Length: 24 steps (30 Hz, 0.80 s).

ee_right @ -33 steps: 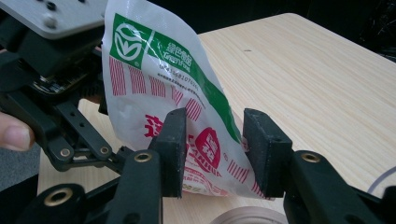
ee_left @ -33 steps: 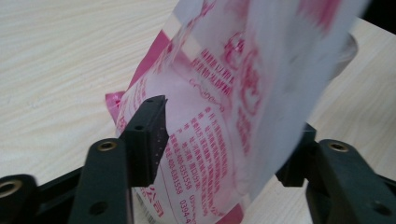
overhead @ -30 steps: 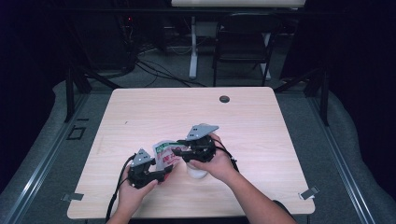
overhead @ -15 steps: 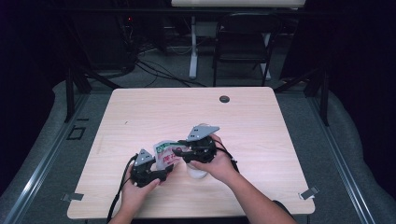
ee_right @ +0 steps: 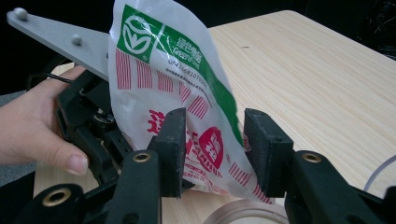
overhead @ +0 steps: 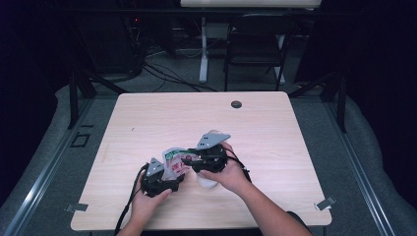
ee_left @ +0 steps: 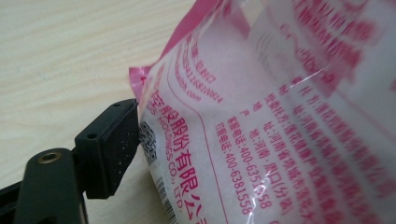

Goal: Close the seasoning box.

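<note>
A white plastic bag (overhead: 173, 162) with red and green print stands tilted over the near middle of the table. My right gripper (overhead: 191, 160) comes in from the right. In the right gripper view the bag (ee_right: 163, 70) bulges between its two pads (ee_right: 173, 140), which press on its lower part. My left gripper (overhead: 173, 176) sits low at the bag's near-left side. Its jaws have just been opening. One finger (ee_left: 107, 144) stands just beside the bag's bottom corner (ee_left: 280, 116); the bag hides the other.
A pale round rim (ee_right: 247, 215), seen as a white object (overhead: 206, 182) under my right hand, lies on the wooden table (overhead: 275, 128). A small dark disc (overhead: 236, 104) sits near the far edge. Chairs and cables stand beyond.
My left gripper has sunk slightly toward the table beside the bag. The right gripper and the bag have kept still.
</note>
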{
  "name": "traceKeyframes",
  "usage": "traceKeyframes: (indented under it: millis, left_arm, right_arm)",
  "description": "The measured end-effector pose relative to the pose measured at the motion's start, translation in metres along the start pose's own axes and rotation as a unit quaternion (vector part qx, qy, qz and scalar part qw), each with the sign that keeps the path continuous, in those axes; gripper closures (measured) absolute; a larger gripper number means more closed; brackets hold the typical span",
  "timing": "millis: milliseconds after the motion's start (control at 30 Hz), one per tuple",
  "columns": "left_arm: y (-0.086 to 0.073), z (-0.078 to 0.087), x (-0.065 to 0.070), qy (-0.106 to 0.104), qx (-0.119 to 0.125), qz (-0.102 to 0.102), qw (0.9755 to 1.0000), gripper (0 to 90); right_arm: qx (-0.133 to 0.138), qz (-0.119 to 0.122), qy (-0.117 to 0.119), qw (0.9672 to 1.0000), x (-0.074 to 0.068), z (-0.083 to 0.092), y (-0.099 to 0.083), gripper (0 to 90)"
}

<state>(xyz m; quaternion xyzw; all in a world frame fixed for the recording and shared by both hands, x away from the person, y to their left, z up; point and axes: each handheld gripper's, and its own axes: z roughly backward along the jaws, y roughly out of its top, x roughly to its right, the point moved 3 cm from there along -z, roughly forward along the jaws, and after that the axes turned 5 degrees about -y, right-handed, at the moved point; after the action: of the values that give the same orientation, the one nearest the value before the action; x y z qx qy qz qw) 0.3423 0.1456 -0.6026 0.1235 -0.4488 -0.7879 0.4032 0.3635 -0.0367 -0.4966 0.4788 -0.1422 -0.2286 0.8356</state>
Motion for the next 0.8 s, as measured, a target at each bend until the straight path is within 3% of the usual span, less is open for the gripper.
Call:
traceKeyframes:
  millis: [233,500,800]
  left_arm:
    - [-0.0023,-0.0068,-0.0004,0.002,-0.063,0.011,0.9979,20.5]
    - [-0.0027,-0.0103,0.0061,0.038,-0.082,-0.027,0.9956,20.6]
    - [-0.0029,-0.0113,0.0066,0.042,-0.087,-0.031,0.9948,15.3]
  right_arm:
    - [0.001,-0.002,-0.001,1.0,0.0002,-0.0003,-0.0006,59.6]
    - [-0.004,0.002,0.002,1.0,-0.0022,-0.0016,-0.0012,58.9]
    - [-0.004,0.003,0.002,1.0,-0.002,-0.0015,-0.0017,59.0]
